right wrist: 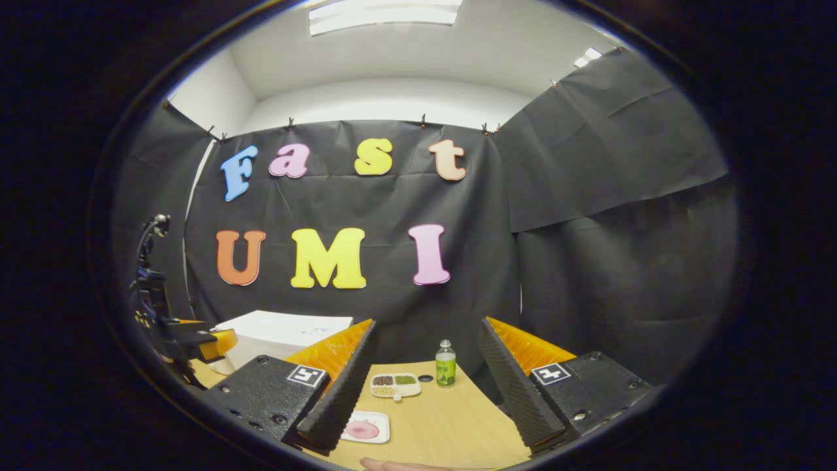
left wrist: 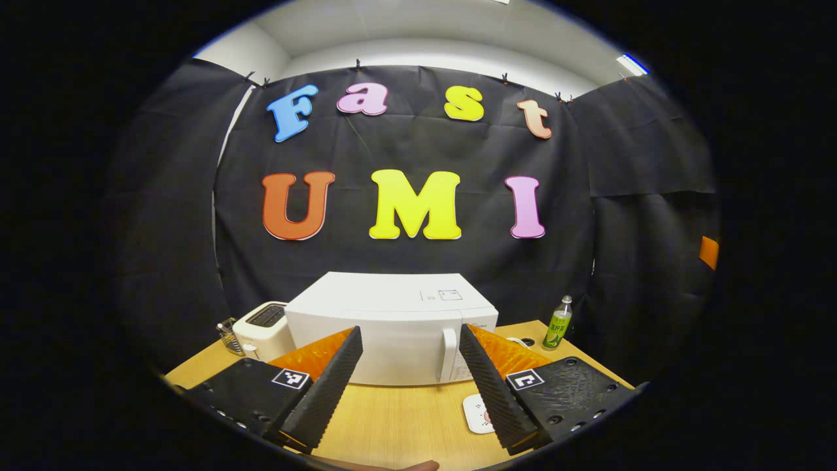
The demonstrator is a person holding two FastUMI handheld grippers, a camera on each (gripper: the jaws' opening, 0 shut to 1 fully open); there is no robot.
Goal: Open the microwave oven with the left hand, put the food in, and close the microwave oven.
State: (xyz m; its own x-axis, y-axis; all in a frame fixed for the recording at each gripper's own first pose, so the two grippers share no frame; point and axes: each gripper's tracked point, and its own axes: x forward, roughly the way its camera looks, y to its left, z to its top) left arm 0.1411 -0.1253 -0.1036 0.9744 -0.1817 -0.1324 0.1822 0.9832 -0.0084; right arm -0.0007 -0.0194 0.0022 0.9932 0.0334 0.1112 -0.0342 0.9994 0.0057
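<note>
The white microwave (left wrist: 392, 327) stands at the back of the wooden table (left wrist: 392, 418) with its door shut and its upright handle (left wrist: 448, 353) on the right side. My left gripper (left wrist: 409, 392) is open in front of it, a short way off, with nothing between its fingers. A small white plate with pink food (left wrist: 479, 412) lies on the table by the left gripper's right finger. In the right gripper view the same plate (right wrist: 363, 428) lies just ahead of my open right gripper (right wrist: 425, 399), beside its left finger. The microwave (right wrist: 281, 333) and left gripper (right wrist: 176, 340) show far left.
A white toaster (left wrist: 261, 327) and a small wire holder (left wrist: 227, 333) stand left of the microwave. A green bottle (left wrist: 558, 324) stands to its right near the table's back edge. A divided dish of grains (right wrist: 395, 384) lies beside the bottle (right wrist: 446, 371).
</note>
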